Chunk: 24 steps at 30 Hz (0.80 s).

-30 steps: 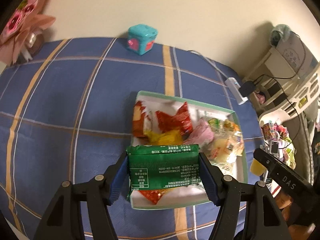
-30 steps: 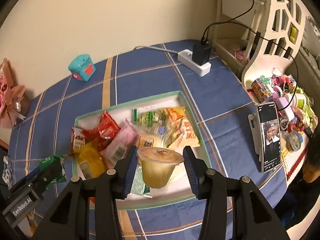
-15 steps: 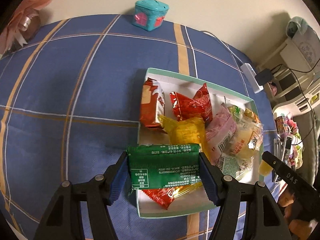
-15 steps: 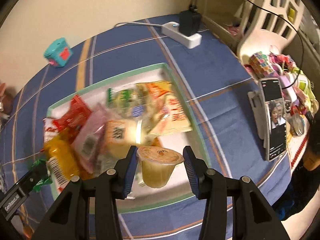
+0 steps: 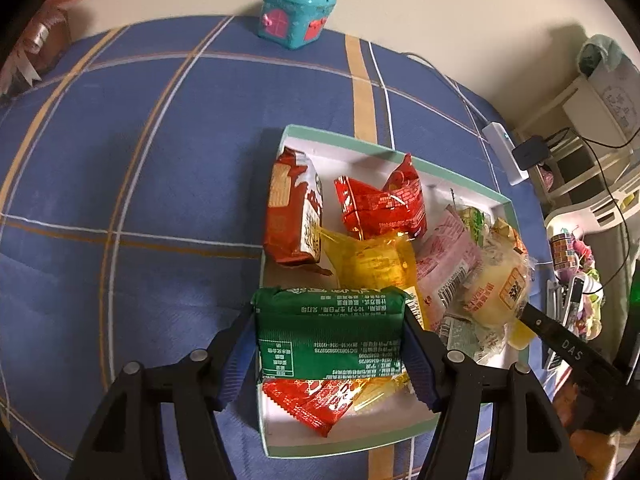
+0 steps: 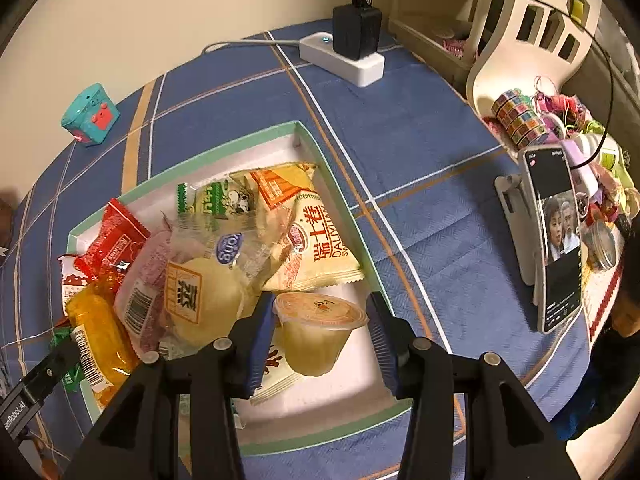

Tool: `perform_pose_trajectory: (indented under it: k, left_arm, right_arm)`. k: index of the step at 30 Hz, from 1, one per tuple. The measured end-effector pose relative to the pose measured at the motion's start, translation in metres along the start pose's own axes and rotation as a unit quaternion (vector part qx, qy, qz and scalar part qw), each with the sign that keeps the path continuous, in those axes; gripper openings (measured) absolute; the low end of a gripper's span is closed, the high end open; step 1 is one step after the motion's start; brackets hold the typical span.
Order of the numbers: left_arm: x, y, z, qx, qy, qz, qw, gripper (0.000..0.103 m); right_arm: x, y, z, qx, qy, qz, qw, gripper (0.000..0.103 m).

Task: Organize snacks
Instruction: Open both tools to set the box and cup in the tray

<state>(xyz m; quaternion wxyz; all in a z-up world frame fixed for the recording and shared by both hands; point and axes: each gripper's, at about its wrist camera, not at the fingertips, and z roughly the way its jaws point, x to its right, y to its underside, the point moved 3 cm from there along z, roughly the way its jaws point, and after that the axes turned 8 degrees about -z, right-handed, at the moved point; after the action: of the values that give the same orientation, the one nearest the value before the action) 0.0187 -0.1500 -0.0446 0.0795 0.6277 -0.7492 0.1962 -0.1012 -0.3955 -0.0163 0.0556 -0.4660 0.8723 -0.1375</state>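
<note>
Both cameras sit just behind their own fingers and look steeply down and forward at the tabletop (image 5: 132,184) from close above. The left wrist view looks from the near left end of the snack box (image 5: 320,446), with the wall at the top and the right hand-held gripper (image 5: 560,344) entering at its right edge. The right wrist view looks from the near right end of the same box (image 6: 332,200). Both views share the box, its snacks, the teal toy house (image 5: 296,14) (image 6: 90,114) and the power strip (image 5: 504,152) (image 6: 344,58).
</note>
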Motion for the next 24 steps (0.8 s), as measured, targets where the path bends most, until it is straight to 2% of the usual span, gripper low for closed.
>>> perform_pose_trajectory:
  k: [18,22,24]
  left_arm:
    - [0.0047,-0.0017,0.0043,0.006,-0.008,0.002,0.9999,0.073]
    - [0.0027,-0.0018,0.0061,-0.004,0.000,-0.009,0.9999,0.082]
    - [0.0020,-0.0012,0.0071,-0.010,0.004,-0.015,0.9998,0.082]
  right_arm:
    - [-0.0018,0.0025,0.0082,-0.016,0.011,0.000,1.000,0.050]
    - [-0.0010,0.0043,0.0066,-0.017,0.017,-0.001,1.000,0.058]
    - [-0.0008,0.0049,0.0046,-0.017,0.014,0.000,1.000,0.060]
